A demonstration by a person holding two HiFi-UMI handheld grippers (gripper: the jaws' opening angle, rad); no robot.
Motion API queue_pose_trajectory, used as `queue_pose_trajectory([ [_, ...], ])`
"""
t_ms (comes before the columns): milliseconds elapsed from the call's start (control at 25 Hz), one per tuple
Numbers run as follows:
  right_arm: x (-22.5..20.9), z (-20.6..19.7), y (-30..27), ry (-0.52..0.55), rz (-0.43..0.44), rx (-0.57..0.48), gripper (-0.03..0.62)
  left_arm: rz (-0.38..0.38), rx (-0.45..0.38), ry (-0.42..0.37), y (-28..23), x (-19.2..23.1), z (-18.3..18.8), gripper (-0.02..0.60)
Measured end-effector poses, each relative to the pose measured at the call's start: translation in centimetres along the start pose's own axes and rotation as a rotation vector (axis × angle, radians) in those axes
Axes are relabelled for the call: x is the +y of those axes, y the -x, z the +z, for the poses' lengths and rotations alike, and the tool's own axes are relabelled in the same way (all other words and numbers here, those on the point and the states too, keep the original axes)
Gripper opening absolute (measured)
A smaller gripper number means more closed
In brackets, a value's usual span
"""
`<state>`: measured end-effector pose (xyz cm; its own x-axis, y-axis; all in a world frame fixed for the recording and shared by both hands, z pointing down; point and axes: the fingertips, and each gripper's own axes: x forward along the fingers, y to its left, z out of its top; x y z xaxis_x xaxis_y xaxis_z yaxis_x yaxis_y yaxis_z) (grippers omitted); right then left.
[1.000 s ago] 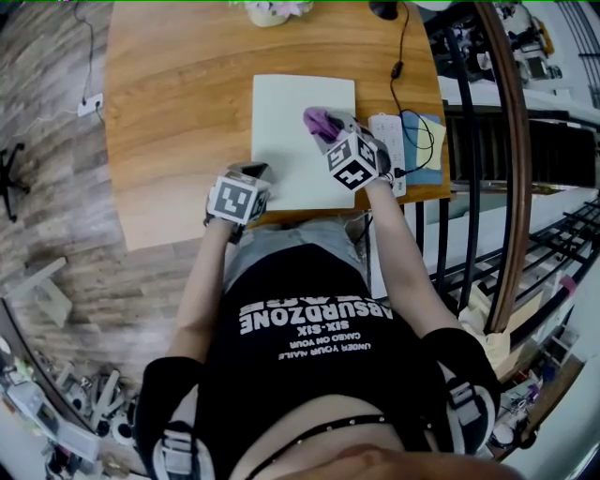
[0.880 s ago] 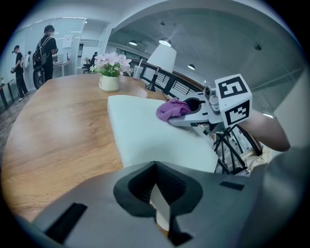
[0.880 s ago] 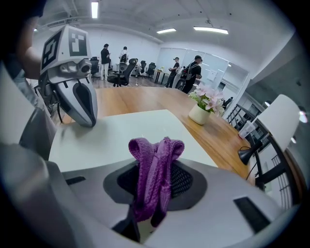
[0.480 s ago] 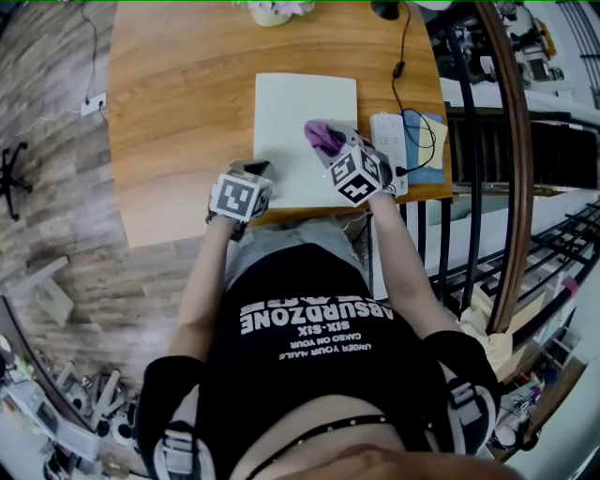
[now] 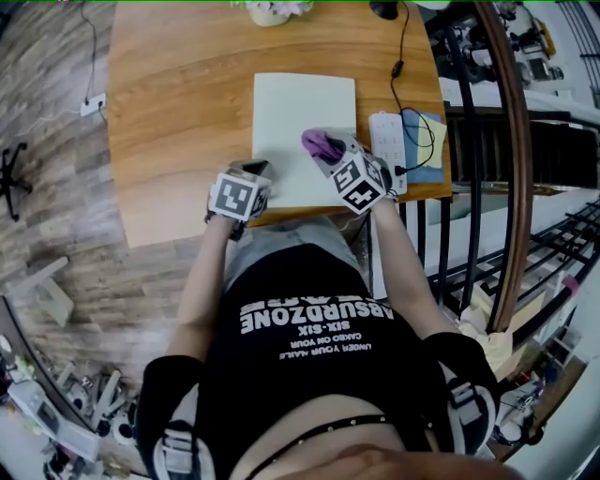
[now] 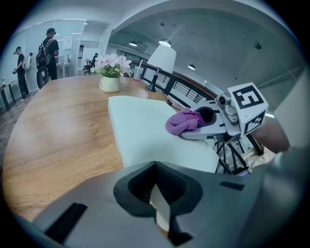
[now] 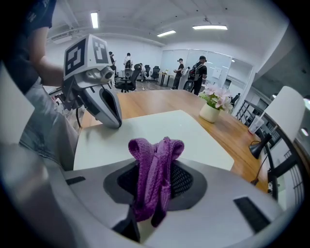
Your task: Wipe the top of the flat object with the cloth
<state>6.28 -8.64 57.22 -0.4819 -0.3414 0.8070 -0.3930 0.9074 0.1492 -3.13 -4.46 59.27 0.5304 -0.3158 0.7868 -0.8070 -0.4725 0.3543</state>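
Observation:
A pale flat board (image 5: 298, 117) lies on the wooden table (image 5: 178, 112). My left gripper (image 5: 252, 171) is shut on the board's near left corner; in the left gripper view a pale edge (image 6: 161, 209) shows between its jaws. My right gripper (image 5: 332, 152) is shut on a bunched purple cloth (image 5: 322, 143), which rests on the board's right half toward the near edge. The left gripper view shows the cloth (image 6: 184, 121) against the board top (image 6: 143, 128). In the right gripper view the cloth (image 7: 155, 169) stands up between the jaws, with the left gripper (image 7: 99, 99) beyond it.
A flower pot (image 5: 272, 9) stands at the table's far edge, and a lamp (image 6: 162, 59) behind the board. A white power strip (image 5: 386, 141) with a black cable, and blue and yellow items (image 5: 427, 148), lie right of the board. A curved railing (image 5: 506, 169) runs beside the table.
My right gripper has drawn the purple cloth a short way along the board toward the near edge. The left gripper has stayed on the corner.

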Motion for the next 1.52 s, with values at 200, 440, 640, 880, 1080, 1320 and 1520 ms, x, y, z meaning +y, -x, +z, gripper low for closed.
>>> queue_pose_trajectory([
  [200, 1.8, -0.4, 0.6, 0.001, 0.029, -0.013, 0.123, 0.005, 0.002, 0.011, 0.0, 0.1, -0.2, 0.004],
  [440, 4.3, -0.5, 1.7, 0.026, 0.084, -0.02, 0.123, 0.031, -0.011, 0.013, 0.4, 0.3, -0.1, 0.004],
  [640, 6.2, -1.0, 2.4, 0.04, 0.118, -0.031, 0.123, 0.042, -0.027, 0.039, 0.3, 0.5, 0.1, 0.003],
  [880, 8.0, -1.6, 3.1, 0.061, 0.153, -0.027, 0.123, 0.059, -0.042, 0.074, 0.2, 0.6, -0.1, 0.004],
  [1080, 9.7, -2.0, 3.8, 0.083, 0.191, -0.03, 0.123, 0.062, -0.051, 0.104, 0.1, 0.6, -0.1, 0.003],
  [1320, 11.1, -2.6, 4.6, 0.094, 0.247, -0.027, 0.123, 0.066, -0.057, 0.129, 0.1, 0.7, 0.1, 0.004],
  [1520, 11.5, -2.6, 4.4, 0.168, 0.225, 0.007, 0.123, 0.081, -0.06, 0.158, 0.1, 0.7, 0.0, 0.003],
])
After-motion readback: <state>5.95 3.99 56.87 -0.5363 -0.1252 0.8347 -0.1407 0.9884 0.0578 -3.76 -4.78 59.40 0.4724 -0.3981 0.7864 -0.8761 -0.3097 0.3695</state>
